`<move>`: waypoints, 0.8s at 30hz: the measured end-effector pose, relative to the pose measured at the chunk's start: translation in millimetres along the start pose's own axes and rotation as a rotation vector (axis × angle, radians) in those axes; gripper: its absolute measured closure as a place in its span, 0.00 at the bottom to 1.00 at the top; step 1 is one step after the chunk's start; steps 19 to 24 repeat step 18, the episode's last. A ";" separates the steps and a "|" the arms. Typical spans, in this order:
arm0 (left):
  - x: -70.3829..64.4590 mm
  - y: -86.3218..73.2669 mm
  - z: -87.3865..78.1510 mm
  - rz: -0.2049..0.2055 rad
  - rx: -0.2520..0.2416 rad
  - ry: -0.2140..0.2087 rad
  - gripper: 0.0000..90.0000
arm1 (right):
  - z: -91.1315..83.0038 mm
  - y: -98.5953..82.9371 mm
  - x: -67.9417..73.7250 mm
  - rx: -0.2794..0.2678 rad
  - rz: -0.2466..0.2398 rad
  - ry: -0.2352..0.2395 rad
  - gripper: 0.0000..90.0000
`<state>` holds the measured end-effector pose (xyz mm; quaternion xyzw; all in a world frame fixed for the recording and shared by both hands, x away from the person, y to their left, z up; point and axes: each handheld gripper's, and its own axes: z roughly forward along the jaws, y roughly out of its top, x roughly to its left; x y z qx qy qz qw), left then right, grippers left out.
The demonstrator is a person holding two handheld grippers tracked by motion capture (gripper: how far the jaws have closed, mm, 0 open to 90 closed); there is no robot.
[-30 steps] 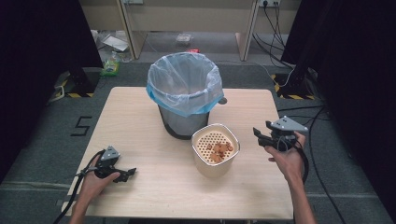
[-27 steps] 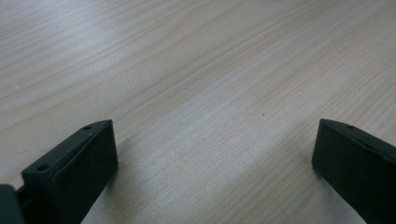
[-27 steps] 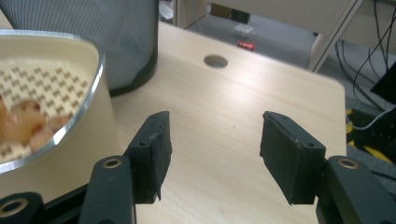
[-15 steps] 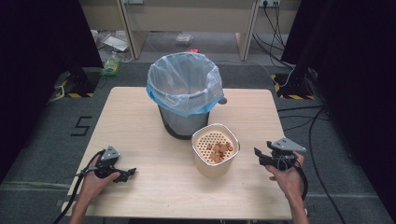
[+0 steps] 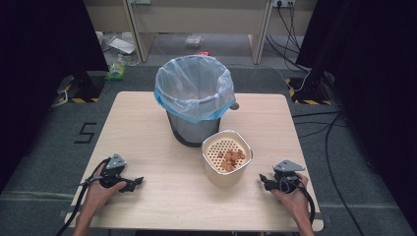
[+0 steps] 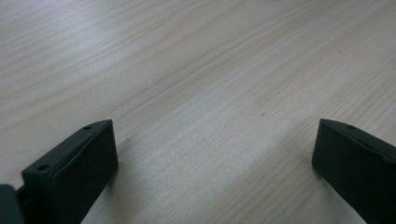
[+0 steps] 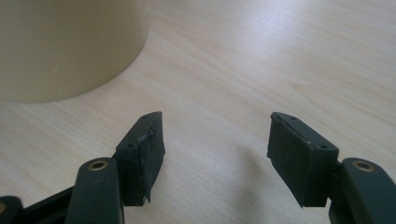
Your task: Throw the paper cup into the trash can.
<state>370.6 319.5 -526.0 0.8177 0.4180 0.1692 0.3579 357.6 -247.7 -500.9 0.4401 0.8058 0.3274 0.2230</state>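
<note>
Both tongs, left (image 5: 132,184) and right (image 5: 267,181), rest gaping and empty on the counter (image 5: 147,128); a careless right reach could topple the near tub (image 5: 226,158) of scraps

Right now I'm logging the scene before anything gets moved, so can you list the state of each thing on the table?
Bin: upright, lined with a bag, no lid.
Bag: mouth open, folded over the rim.
Beige container: upright, uncovered, brown pieces on its perforated insert.
Left gripper: open, holding nothing, low over the table.
Right gripper: open, holding nothing, beside the container.
</note>
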 end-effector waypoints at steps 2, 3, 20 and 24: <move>0.0 0.0 -0.1 0.000 0.000 0.000 0.00 | 2.7 0.0 2.8 0.022 -0.008 0.012 0.39; 0.0 0.0 0.0 0.000 0.000 0.000 0.00 | 4.7 -0.3 4.5 0.038 -0.016 0.021 0.39; 0.0 0.0 0.0 0.000 0.000 0.000 0.00 | 11.4 -7.8 9.7 -0.017 0.033 0.061 0.31; 0.0 0.0 0.0 0.000 0.000 0.000 0.00 | 11.4 -7.8 9.7 -0.017 0.033 0.061 0.31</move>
